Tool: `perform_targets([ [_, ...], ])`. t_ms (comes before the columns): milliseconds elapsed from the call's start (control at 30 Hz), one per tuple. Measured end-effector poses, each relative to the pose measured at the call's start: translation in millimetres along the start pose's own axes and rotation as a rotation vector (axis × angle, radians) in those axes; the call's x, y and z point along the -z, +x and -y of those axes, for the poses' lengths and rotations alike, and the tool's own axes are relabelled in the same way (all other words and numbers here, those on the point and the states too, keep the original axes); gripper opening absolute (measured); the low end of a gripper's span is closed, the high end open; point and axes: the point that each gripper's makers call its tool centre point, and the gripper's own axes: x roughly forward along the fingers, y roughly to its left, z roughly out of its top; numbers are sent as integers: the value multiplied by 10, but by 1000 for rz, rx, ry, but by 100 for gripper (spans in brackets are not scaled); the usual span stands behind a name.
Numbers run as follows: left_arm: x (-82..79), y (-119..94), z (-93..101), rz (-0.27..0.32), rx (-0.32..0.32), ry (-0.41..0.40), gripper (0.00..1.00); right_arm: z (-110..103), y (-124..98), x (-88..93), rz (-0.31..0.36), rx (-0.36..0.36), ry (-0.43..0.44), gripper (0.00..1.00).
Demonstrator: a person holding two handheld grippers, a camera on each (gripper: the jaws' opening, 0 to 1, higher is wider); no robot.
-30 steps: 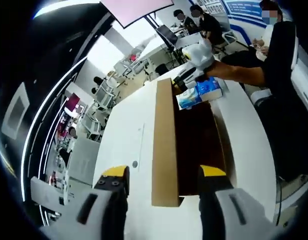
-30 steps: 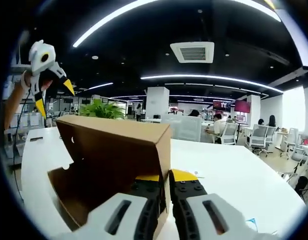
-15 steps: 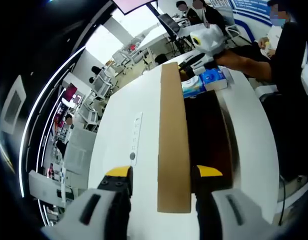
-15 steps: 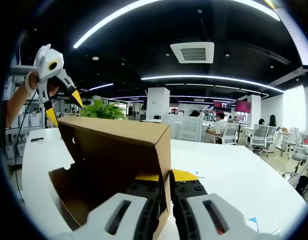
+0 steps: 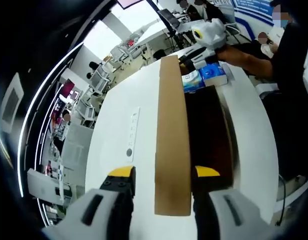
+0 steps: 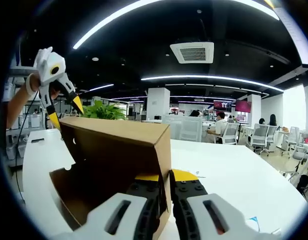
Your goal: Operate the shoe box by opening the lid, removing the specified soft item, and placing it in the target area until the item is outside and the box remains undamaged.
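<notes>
A brown cardboard shoe box [image 6: 114, 165] stands on the white table [image 5: 124, 100] with its lid [image 5: 170, 135] raised, seen edge-on from above in the left gripper view. The dark inside [image 5: 209, 135] lies right of the lid. A blue soft tissue pack [image 5: 204, 77] sits at the box's far end. My right gripper [image 6: 166, 177] is shut on the lid's near end; it also shows as the white right gripper [image 5: 194, 52] at the far end. My left gripper [image 5: 163, 172] hovers open above the lid; in the right gripper view the left gripper [image 6: 66, 112] hangs over the box's far end.
A socket strip [image 5: 132, 132] is set into the table left of the box. A person's dark torso [image 5: 289, 100] stands close at the table's right edge. Office desks, chairs [image 6: 259, 137] and seated people fill the room behind.
The left gripper has come lower and nearer the box's far end, still open. In its view the lid edge now runs between the jaws. The right gripper has kept its hold.
</notes>
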Motion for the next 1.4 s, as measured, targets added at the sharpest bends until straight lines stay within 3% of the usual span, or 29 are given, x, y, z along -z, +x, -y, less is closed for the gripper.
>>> perform_targets([
  [133,13,22,19,-7,0,9,43,6,-4,7,3,-2,4,5],
  [233,20,35,82,-11,20,21,36,13,-6,8,4,-4,7,5],
  [1033,25,93,72,-14,19,13,31,18,1,15,3,-12,-3,6],
  [1133,25,90,79,-14,20,12,31,12,-5,16,-3,-18,-34,6],
  [1200,23,91,72,-13,18,11,31,3,-12,14,-12,-29,-103,6],
  [1400,33,87,100,-15,13,17,31,-163,-143,-74,-44,-121,-204,20],
])
